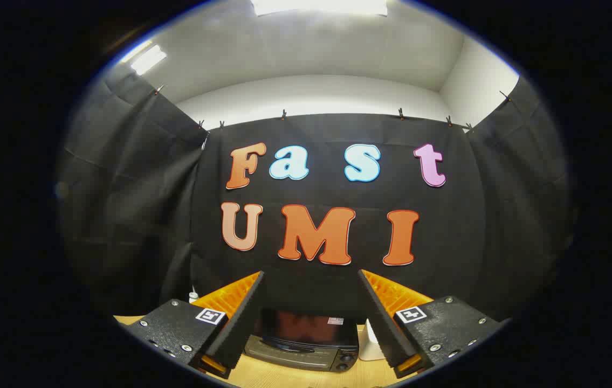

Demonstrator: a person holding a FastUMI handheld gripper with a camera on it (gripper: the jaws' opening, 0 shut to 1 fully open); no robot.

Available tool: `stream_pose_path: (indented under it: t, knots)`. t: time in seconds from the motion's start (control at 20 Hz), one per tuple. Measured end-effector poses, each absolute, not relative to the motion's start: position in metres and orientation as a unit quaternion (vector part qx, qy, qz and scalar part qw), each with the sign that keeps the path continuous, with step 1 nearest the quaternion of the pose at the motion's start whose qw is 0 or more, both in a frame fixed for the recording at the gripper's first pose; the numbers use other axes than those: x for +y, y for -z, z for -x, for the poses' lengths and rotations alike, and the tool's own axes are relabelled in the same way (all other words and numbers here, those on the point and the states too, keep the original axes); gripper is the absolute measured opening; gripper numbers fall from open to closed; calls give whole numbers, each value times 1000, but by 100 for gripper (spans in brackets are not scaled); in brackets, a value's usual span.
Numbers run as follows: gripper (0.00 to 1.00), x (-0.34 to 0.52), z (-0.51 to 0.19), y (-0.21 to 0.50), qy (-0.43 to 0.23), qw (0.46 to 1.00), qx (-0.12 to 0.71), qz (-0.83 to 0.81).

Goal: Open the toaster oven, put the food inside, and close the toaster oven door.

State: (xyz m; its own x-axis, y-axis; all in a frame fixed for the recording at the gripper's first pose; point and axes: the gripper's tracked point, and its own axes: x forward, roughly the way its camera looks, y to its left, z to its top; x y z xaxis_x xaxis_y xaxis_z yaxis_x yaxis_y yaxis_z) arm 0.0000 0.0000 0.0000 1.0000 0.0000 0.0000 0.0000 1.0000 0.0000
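The fisheye camera rides on the gripper (311, 315), looking forward along its two fingers, which spread wide at the bottom. It's tilted upward, taking in the black cloth wall, white wall and ceiling lights. The toaster oven (301, 339) sits low between the fingers, well ahead on the wooden surface (284, 374).

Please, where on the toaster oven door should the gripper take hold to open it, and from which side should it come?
Probably the dark handle bar across the top of the door of the toaster oven. It runs crosswise and stands proud of the glass, so coming from the front and above suits it. The gripper is open, fingers wide apart, with the oven low between and beyond them, on the wooden table.
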Motion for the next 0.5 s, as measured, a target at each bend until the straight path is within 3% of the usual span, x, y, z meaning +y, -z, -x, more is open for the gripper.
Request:
stream_pose_path:
  t: [0.5]
  knots:
    - [99,-2,-10,11,9,1000,10,-11]
